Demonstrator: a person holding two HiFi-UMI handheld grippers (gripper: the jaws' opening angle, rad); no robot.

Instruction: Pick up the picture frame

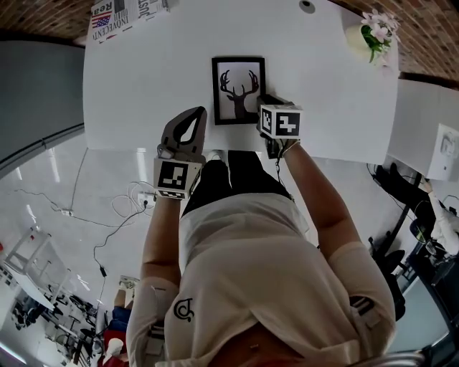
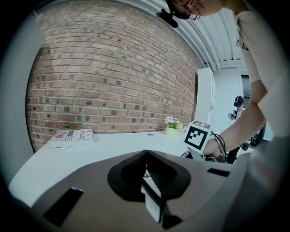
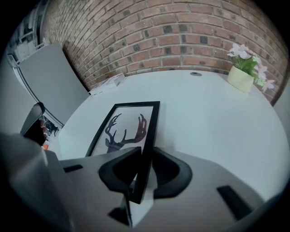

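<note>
Picture frame lies flat near front edge of tabletop, mid-width. Right claw clamped on frame's right rail. Left claw clenched, empty. Frame likely light, stiff, front fragile. Thin rail may slip, so hold deep.

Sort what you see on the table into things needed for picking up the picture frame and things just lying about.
Part of the job:
- picture frame, flat on the table
- right tool, with the frame's right edge between its jaws

Just lying about:
- newspaper, far left corner
- pot of flowers, far right corner
</note>
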